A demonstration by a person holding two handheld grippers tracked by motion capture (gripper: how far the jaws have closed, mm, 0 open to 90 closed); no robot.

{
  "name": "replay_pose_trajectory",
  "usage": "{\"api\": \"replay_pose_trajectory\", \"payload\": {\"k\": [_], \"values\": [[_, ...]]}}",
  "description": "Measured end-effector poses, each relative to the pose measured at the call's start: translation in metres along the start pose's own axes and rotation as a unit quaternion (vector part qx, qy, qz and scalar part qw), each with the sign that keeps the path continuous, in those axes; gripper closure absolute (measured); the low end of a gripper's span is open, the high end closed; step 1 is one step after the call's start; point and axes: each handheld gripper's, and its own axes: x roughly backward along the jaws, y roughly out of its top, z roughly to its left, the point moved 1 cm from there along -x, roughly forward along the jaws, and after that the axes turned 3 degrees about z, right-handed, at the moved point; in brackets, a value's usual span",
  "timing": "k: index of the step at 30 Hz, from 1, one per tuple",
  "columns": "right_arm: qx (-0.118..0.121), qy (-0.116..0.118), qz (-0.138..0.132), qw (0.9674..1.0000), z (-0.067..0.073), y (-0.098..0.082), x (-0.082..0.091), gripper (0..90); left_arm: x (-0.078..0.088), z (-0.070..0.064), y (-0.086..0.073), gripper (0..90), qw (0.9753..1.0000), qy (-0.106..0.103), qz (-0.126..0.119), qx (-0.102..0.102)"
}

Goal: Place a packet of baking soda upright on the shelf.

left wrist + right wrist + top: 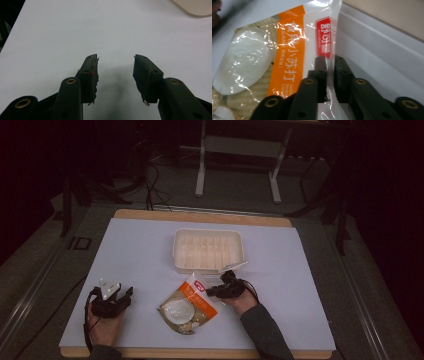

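A clear plastic packet [185, 305] with an orange band and a red label lies on the white table cover, front middle. My right gripper [210, 291] is shut on the packet's upper right edge; the right gripper view shows the clear film [330, 45] pinched between the two black jaws, with the red label [323, 37] just beyond them. My left gripper [125, 296] rests near the front left of the table, jaws open over bare cover. In the left gripper view, nothing lies between that gripper's fingers [90, 72].
A white rectangular plastic tray [208, 249] stands just behind the packet, its front rim close to my right gripper. The tray's corner [197, 7] appears at the top right of the left gripper view. Dark floor and a table frame [237, 150] lie beyond.
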Motion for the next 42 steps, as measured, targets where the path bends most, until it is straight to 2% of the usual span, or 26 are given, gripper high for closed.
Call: {"api": "replay_pose_trajectory", "payload": {"k": [3, 5, 7, 10, 20, 26, 32, 36, 42], "values": [[0.005, -0.015, 0.005, 0.9999, 0.003, 0.001, 0.0, 89.0, 0.0, 0.0, 0.0, 54.5, 1.0, 0.0, 0.0, 0.0], [0.012, -0.019, 0.008, 0.9997, 0.004, 0.001, 0.0, 89.3, 0.0, 0.0, 0.0, 54.5, 1.0, 0.0, 0.0, 0.0], [0.023, -0.032, 0.009, 0.9992, 0.007, 0.002, 0.001, 89.7, 0.0, 0.0, 0.0, 54.5, 1.0, 0.0, -0.001, 0.0], [0.02, -0.039, 0.011, 0.999, 0.011, 0.003, 0.003, 90.0, 0.0, 0.0, 0.0, 54.5, 1.0, -0.001, 0.0, 0.0], [0.006, -0.031, 0.016, 0.9994, 0.016, 0.008, 0.015, 90.0, 0.0, 0.0, 0.0, 54.5, 1.0, -0.001, -0.001, 0.0], [0.018, -0.032, 0.018, 0.9992, 0.022, 0.012, 0.02, 90.0, 0.0, 0.0, 0.0, 54.5, 1.0, -0.001, 0.0, 0.001], [0.018, -0.007, 0.0, 0.9998, 0.027, 0.019, 0.034, 90.0, 0.0, 0.0, 0.0, 54.4, 1.0, -0.001, 0.0, 0.0], [0.031, 0.005, -0.006, 0.9995, 0.036, 0.027, 0.047, 90.0, 0.0, 0.0, 0.0, 54.4, 1.0, 0.0, 0.0, 0.0], [0.029, 0.052, -0.024, 0.998, 0.044, 0.032, 0.059, 90.0, 0.0, 0.0, 0.0, 54.3, 1.0, 0.0, 0.0, 0.0]]}}
